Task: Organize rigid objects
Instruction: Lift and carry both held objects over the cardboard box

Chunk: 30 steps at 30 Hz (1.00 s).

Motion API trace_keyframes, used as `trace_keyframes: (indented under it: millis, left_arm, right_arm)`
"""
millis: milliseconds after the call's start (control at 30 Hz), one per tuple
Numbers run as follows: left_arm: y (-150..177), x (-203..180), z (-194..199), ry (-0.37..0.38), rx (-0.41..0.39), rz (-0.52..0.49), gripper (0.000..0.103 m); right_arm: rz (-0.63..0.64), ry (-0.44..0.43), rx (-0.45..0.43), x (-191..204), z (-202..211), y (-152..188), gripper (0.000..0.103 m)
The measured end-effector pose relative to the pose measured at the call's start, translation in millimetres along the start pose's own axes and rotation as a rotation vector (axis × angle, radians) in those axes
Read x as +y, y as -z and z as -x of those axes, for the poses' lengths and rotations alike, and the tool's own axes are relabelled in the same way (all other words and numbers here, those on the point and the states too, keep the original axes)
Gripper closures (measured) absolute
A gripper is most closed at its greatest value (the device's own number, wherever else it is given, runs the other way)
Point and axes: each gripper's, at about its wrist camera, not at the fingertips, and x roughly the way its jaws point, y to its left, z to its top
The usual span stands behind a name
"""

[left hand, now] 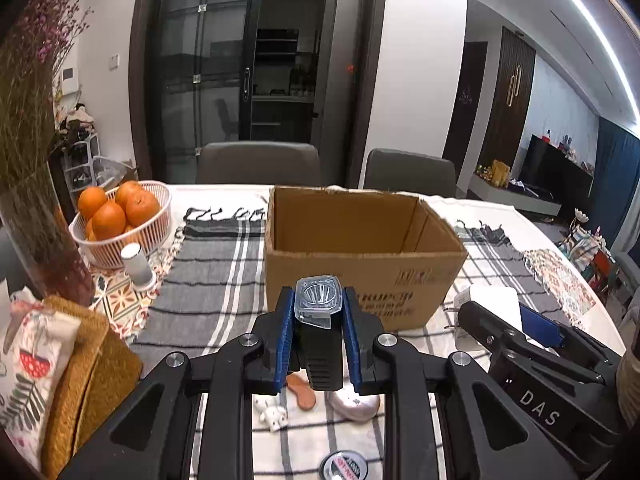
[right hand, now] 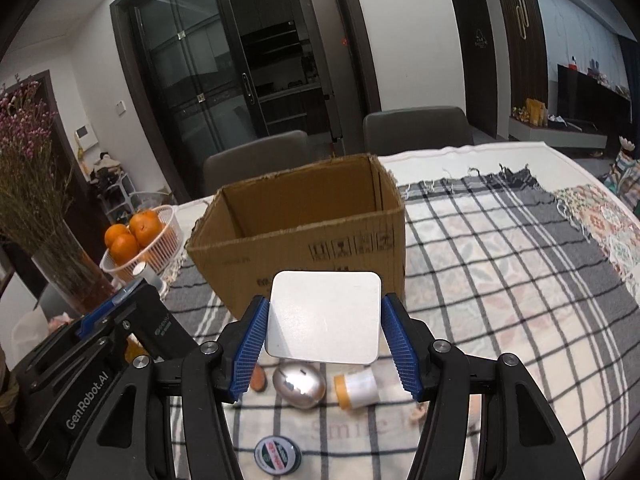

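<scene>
Cardboard forms the open box (left hand: 362, 258) that is set on the checked cloth (left hand: 224, 276) of the table, its top flaps gone and its inside bare as far as can be seen. Between the blue pads of the left gripper (left hand: 318, 308) a small clear plastic piece (left hand: 319, 300) with a ribbed funnel-like hollow is clamped, the jaws drawn close together on it, in front of the box's near wall. In the right gripper (right hand: 324, 320) a flat white adapter (right hand: 325, 316) with rounded corners is gripped by its two side edges, the jaws held about half apart, likewise before the box. On the cloth below, a silvery mouse (right hand: 299, 385), a small white bottle with a yellow cap (right hand: 357, 389) lying on its side and a round tin (right hand: 277, 455) are seen. A white basket of oranges (left hand: 120, 220) is placed left of the box.
</scene>
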Motion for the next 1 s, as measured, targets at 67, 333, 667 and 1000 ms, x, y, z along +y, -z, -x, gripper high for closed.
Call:
trace_keyframes:
  millis: [67,333,667,1000]
  left_arm:
    - [-7.6,-1.0,-2.0,0.001,-0.009,-0.002,0.079]
    - [-35.1,-7.9,-8.3,0.014,-0.034,-0.02,0.079]
    - [-66.4,-13.9,-22.7,0.006,-0.046,-0.048,0.08]
    - [-95.1,-19.5,-48.7,0.006,-0.022,-0.064,0.079]
  right_arm:
    - [0.001,0.002,-0.007,-0.9,-1.2,-7.7,0.044]
    - [0.006,0.002,-0.027,-4.2,-7.0,-36.7,0.044]
    - [0.053,0.012,-0.039,0.6,-17.7,-71.6,0.044]
    - [0.045,-0.023,0.037,-3.4,-43.9,-101.6,0.044]
